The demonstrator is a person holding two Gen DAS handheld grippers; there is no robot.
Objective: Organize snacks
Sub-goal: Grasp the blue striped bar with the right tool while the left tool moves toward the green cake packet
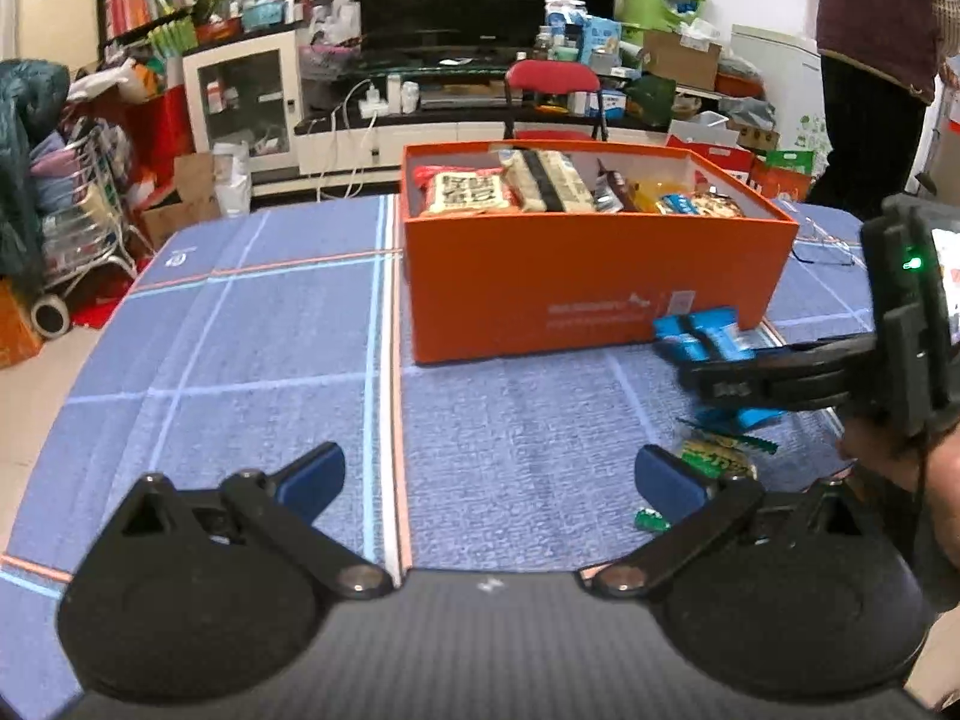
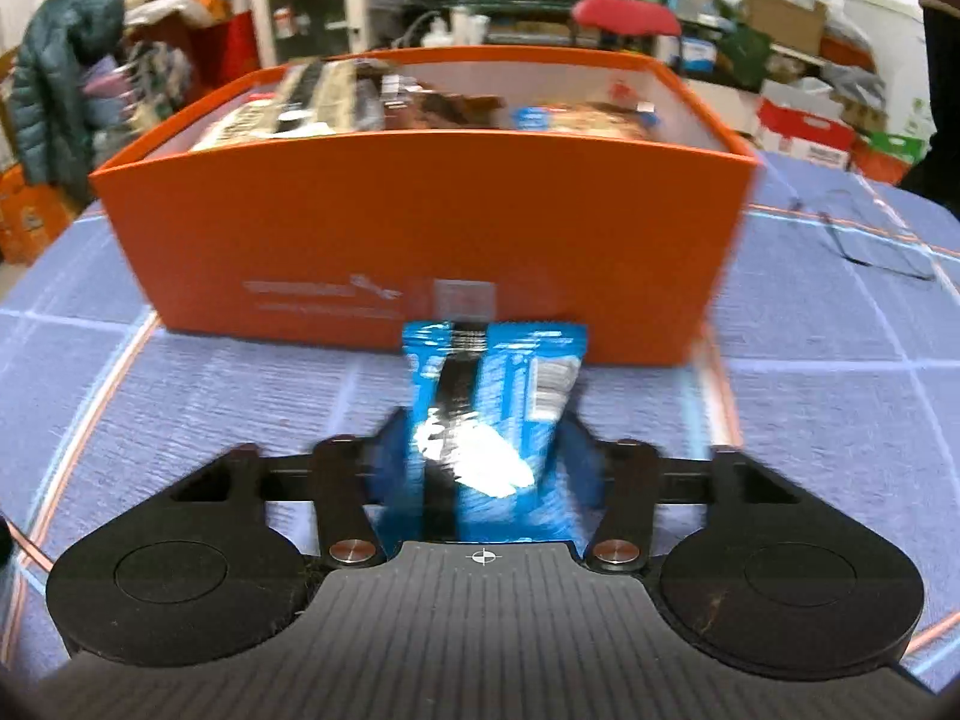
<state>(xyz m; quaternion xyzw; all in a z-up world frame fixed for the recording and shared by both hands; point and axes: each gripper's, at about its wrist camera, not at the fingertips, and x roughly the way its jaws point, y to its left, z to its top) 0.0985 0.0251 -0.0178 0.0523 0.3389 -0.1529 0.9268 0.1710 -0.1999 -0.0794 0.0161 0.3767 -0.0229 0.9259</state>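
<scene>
- L gripper (image 1: 489,480): jaws spread wide, nothing between, hovering low over blue plaid tablecloth (image 1: 240,360); prob. waiting its turn.
- Green snack pkt (image 1: 717,457) lying on cloth just beside L gripper's right finger; not yet boxed, likely next pick.
- R gripper (image 2: 480,468): clamped on blue snack pkt (image 2: 492,408), pkt sticking fwd past the tips, held clear of cloth, near front wall of orange box (image 2: 420,228); looks like mid-carry to drop in.
- Box already holds several snacks, open top.
- Glasses (image 2: 870,240) on cloth right of box.
</scene>
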